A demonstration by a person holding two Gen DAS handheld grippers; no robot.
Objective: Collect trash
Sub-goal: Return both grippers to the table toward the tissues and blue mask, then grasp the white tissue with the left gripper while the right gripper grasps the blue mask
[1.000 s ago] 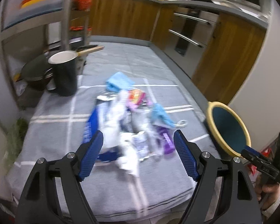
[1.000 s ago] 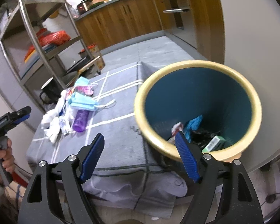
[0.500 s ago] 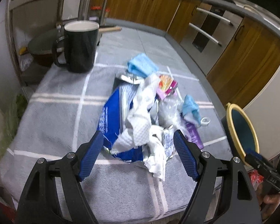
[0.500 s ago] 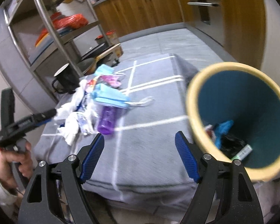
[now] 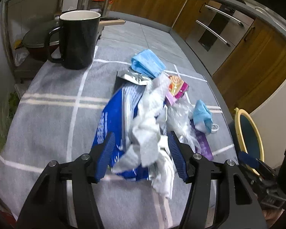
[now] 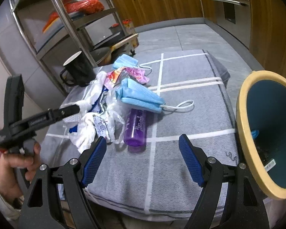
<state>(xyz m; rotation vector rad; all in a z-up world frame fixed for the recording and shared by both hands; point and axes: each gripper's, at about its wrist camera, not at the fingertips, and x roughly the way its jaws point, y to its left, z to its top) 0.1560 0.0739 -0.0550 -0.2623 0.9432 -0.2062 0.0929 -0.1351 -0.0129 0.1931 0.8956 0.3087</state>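
Note:
A pile of trash lies on the grey checked cloth [image 5: 47, 118]: a crumpled white tissue [image 5: 148, 126], a blue foil packet [image 5: 112, 118], a pink wrapper [image 5: 176, 87], clear plastic [image 5: 178, 118], two blue face masks [image 5: 146, 64] [image 6: 141, 97] and a purple bottle [image 6: 135, 127]. My left gripper [image 5: 141, 156] hangs low over the near end of the pile. Its jaws are closing, with the tissue and packet between them, and I see no firm pinch. My right gripper [image 6: 143, 156] is open and empty, short of the bottle. The yellow-rimmed teal bin [image 6: 244, 87] stands off the table's right edge.
A black mug [image 5: 76, 40] stands at the cloth's far left corner. Behind it is a metal shelf rack [image 6: 66, 19] with pans. Wooden cabinets [image 5: 257, 57] run along the far and right sides. A hand [image 6: 15, 168] holds the left gripper's handle.
The left gripper sank closer to the pile and its jaws narrowed around the tissue and packet. The right gripper swung left from over the bin toward the bottle, still wide open.

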